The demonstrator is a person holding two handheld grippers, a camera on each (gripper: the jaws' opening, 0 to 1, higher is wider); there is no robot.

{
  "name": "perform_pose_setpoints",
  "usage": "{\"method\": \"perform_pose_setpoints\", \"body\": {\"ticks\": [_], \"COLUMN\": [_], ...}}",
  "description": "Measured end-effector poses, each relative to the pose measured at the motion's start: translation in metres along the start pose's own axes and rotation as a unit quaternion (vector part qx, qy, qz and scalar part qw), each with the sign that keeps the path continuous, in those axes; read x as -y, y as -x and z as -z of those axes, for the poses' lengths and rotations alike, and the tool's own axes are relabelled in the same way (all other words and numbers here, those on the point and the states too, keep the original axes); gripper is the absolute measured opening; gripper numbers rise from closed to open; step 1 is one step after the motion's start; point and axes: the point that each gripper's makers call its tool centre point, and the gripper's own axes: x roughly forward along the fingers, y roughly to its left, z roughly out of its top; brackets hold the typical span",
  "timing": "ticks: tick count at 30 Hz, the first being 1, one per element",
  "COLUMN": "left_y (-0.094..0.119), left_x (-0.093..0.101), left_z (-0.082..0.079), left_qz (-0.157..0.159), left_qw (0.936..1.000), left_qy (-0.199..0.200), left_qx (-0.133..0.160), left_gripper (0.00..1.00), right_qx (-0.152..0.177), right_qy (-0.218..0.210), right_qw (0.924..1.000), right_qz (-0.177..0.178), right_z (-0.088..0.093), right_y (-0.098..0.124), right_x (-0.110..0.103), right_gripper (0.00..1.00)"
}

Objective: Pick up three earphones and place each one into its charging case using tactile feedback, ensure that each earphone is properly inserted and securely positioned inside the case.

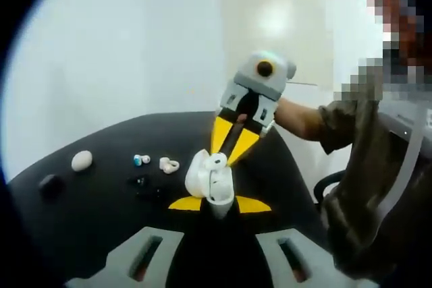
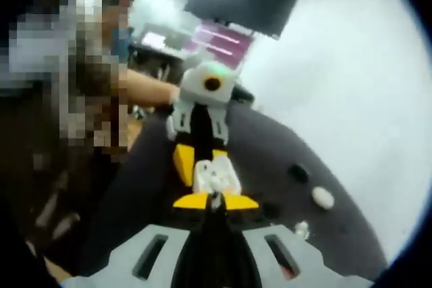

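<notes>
Jaws of left gripper (image 1: pixel 217 204) clamp an open white charging case (image 1: pixel 208 179); right gripper (image 2: pixel 214 201) jaws pinch an earphone (image 1: pixel 218 160) at its mouth, above the black bench (image 1: pixel 88 214).

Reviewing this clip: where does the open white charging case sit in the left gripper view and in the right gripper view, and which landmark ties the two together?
Left gripper view: the open white charging case sits just below centre, between the yellow-tipped jaws of the left gripper.
Right gripper view: it sits at centre, just above the tips of the right gripper.
Shared landmark: the white oval case on the black table.
</notes>
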Motion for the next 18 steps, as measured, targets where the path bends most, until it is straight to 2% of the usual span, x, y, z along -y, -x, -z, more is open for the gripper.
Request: {"method": "perform_pose_setpoints", "body": {"ticks": [4,7,11,14,18], "left_y": [0.000,0.000,0.000,0.000,0.000], "left_x": [-0.001,-0.001,-0.002,-0.001,-0.001], "left_z": [0.000,0.000,0.000,0.001,0.001], "left_qz": [-0.001,0.000,0.000,0.000,0.001], "left_qw": [1.0000,1.0000,1.0000,1.0000,1.0000], "left_qy": [0.002,0.001,0.001,0.000,-0.001], "left_qx": [0.000,0.000,-0.001,-0.001,0.000], "left_gripper": [0.13,0.13,0.13,0.13,0.13], "right_qx": [0.014,0.017,0.020,0.038,0.036], "right_qy": [-0.068,-0.102,-0.103,-0.117,-0.110], "right_qw": [0.9976,0.9947,0.9944,0.9911,0.9919], "right_qz": [0.010,0.001,-0.014,-0.051,-0.050], "right_z": [-0.002,-0.003,0.000,-0.001,0.003], "right_y": [-0.004,-0.007,-0.009,-0.003,0.001], "right_x": [0.004,0.002,0.000,-0.002,0.005], "right_gripper": [0.08,0.08,0.07,0.07,0.07]}}
